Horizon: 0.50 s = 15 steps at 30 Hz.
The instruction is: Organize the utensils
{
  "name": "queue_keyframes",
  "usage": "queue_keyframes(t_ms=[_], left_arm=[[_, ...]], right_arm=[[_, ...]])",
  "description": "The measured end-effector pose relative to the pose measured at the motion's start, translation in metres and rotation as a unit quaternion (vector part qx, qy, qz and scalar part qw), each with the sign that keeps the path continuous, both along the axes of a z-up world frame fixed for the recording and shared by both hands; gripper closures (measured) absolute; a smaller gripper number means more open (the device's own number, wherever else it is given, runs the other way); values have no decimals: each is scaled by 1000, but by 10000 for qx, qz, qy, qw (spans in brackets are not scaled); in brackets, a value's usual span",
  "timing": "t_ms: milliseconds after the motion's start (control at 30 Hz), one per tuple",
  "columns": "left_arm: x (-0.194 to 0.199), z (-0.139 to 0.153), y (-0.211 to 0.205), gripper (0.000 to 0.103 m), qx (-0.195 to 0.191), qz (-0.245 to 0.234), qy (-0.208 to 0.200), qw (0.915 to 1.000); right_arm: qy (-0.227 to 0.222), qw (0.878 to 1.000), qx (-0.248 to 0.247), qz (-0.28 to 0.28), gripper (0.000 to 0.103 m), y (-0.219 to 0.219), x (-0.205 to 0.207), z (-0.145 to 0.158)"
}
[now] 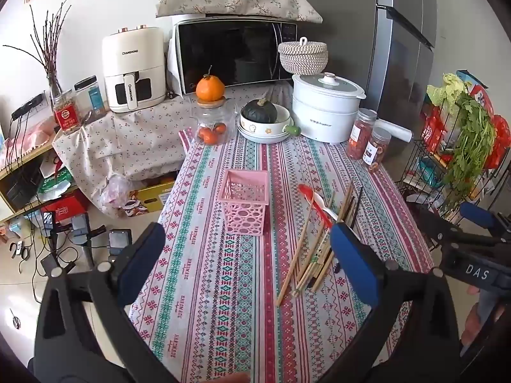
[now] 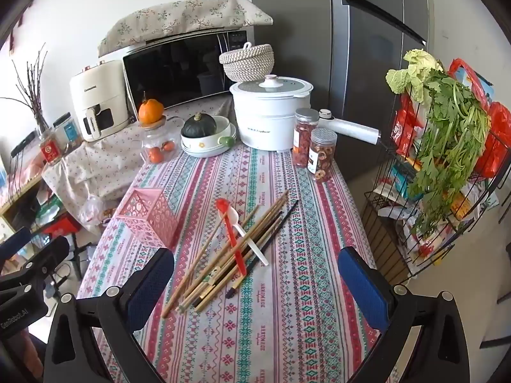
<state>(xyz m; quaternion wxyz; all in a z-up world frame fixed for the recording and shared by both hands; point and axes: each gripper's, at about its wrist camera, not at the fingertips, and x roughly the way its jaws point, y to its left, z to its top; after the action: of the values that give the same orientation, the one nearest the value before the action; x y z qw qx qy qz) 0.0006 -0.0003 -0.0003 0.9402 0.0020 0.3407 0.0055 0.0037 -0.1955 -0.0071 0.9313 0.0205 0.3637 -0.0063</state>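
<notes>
A pink openwork basket (image 1: 245,202) (image 2: 150,215) stands empty on the patterned tablecloth. To its right lies a loose pile of chopsticks (image 1: 314,255) (image 2: 223,261), wooden and dark, with a red spoon (image 1: 314,204) (image 2: 230,233) and a white spoon (image 2: 247,239) across them. My left gripper (image 1: 247,265) is open and empty, held above the near table, the pile by its right finger. My right gripper (image 2: 255,281) is open and empty, just short of the pile's near end. The right gripper also shows at the right edge of the left wrist view (image 1: 472,242).
At the table's far end stand a glass jar with an orange on top (image 1: 212,118), a bowl with a dark squash (image 1: 263,121), a white cooker (image 1: 325,108) and two snack jars (image 2: 314,150). A wire rack with greens (image 2: 447,166) stands to the right. The table's left edge drops to the floor.
</notes>
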Motion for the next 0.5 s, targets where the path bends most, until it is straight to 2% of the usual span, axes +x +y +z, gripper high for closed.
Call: queue_keyframes(t_ms=[200, 233, 267, 500], left_arm=[[0, 0, -6, 0, 113, 31, 51, 9999], [0, -1, -9, 0, 138, 36, 60, 9999], [0, 0, -4, 0, -86, -15, 92, 9999], [-2, -3, 3, 0, -115, -38, 109, 9999]], right_arm=[[-119, 9999, -73, 0, 0, -8, -5, 4], [27, 9999, -139, 62, 0, 0, 0, -1], [23, 9999, -139, 55, 0, 1, 1, -1], [-13, 10000, -26, 14, 0, 0, 2, 0]])
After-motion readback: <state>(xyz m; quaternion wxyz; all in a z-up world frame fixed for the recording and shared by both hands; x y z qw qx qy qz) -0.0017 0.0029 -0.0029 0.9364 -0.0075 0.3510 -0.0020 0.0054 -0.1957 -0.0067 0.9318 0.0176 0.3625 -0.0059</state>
